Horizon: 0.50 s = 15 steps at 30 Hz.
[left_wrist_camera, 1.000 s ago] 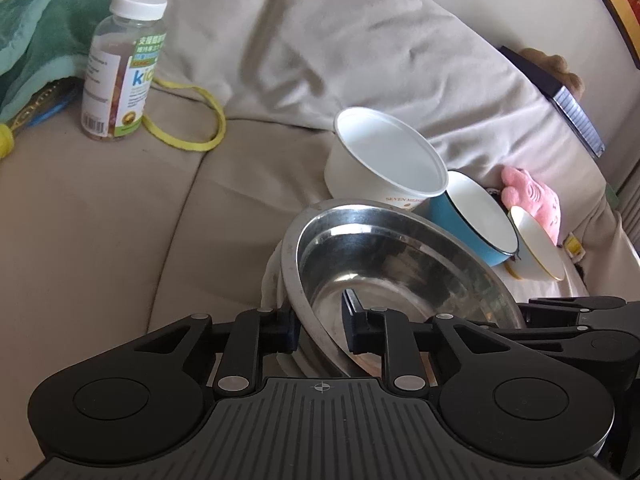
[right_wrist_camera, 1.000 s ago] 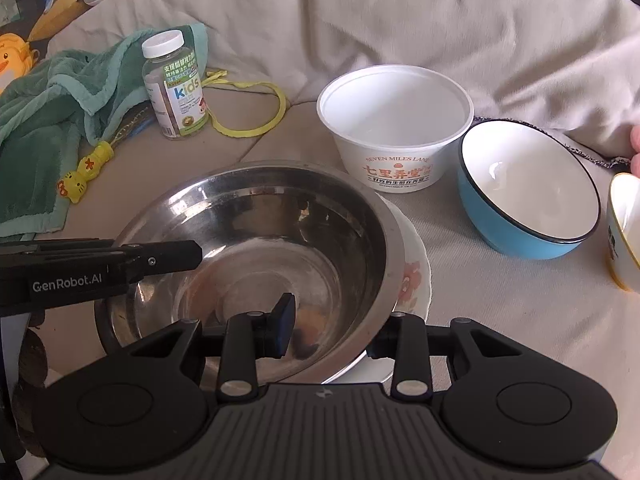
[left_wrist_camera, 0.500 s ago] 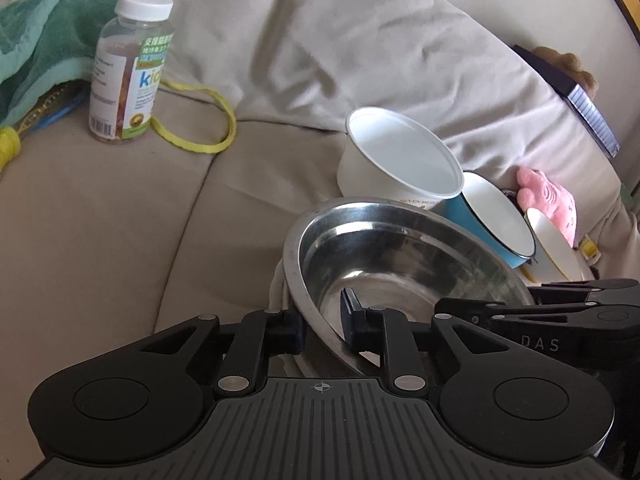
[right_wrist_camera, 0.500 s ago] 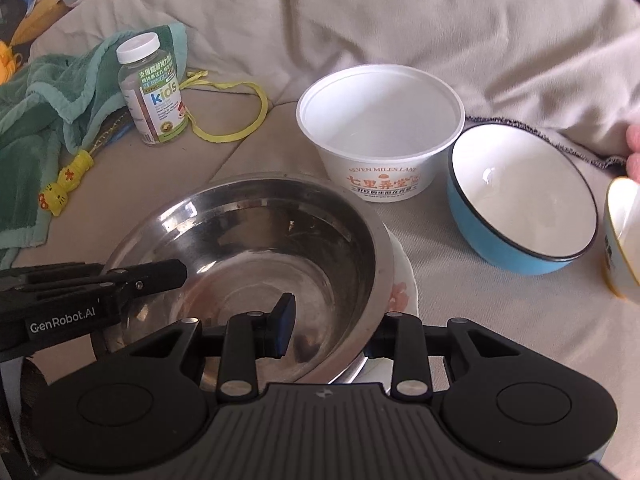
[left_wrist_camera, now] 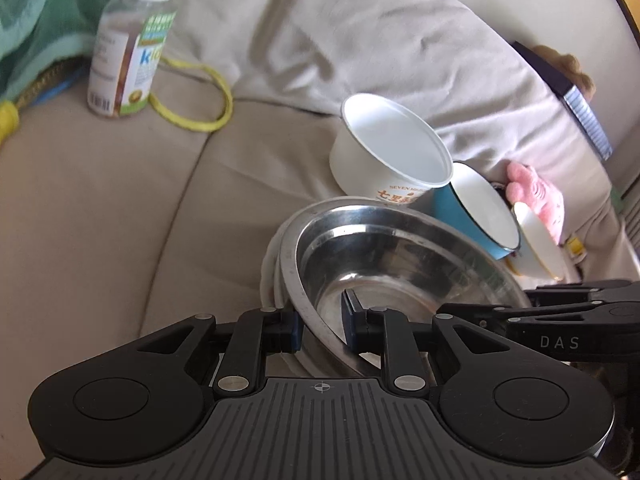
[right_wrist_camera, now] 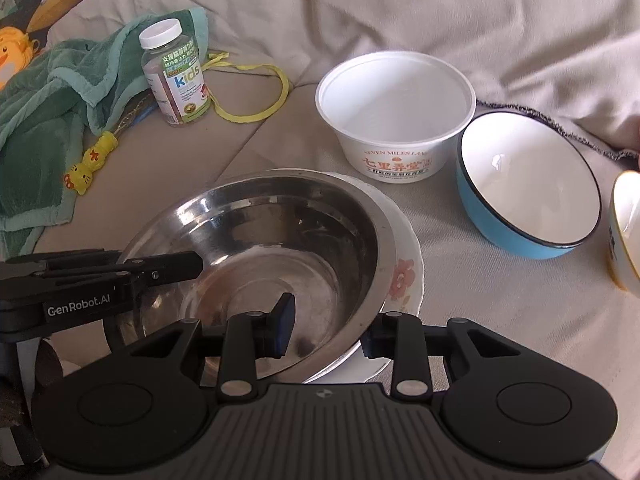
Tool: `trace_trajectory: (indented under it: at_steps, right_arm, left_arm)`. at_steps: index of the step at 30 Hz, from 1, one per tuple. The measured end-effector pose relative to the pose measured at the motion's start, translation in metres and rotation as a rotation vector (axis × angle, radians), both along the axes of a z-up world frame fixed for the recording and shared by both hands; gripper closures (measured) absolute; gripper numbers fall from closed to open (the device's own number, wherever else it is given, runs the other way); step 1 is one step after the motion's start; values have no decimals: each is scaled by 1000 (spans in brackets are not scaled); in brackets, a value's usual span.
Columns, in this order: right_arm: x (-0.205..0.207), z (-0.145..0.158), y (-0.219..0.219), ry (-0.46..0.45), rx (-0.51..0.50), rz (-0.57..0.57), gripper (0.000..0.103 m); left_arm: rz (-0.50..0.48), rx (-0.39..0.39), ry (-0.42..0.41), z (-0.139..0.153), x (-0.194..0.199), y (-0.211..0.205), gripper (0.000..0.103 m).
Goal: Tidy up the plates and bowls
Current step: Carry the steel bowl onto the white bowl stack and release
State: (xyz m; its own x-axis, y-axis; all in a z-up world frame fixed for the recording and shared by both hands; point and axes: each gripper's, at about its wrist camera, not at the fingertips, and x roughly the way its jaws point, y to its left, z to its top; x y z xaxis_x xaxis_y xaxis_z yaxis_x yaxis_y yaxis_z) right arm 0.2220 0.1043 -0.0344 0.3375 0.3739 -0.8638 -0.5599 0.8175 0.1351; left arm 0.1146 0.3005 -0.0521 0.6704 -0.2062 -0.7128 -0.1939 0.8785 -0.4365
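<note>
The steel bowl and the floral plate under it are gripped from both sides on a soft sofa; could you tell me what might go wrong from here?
1. The left gripper and right gripper each straddle the rim of the steel bowl and the floral plate; uneven lifting could let the plate slip out.
2. The paper bowl and blue bowl sit close by, tilted on the cushion; a nudge might tip them.
</note>
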Motion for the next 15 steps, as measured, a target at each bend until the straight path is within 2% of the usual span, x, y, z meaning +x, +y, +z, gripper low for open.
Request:
trace_trajectory:
  at_steps: [4, 10, 12, 15]
  right_arm:
    - [10, 1, -7, 88, 49, -35, 72]
    - [8, 4, -16, 110, 90, -54, 71]
    - [5, 9, -22, 79, 96, -73, 71]
    - [1, 16, -27, -16, 69, -78, 71]
  left_arm:
    - [-3, -8, 5, 2, -1, 2, 80]
    - [21, 2, -20, -2, -4, -1, 80]
    - [26, 21, -18, -4, -3, -4, 81]
    - [14, 56, -15, -6, 0, -10, 81]
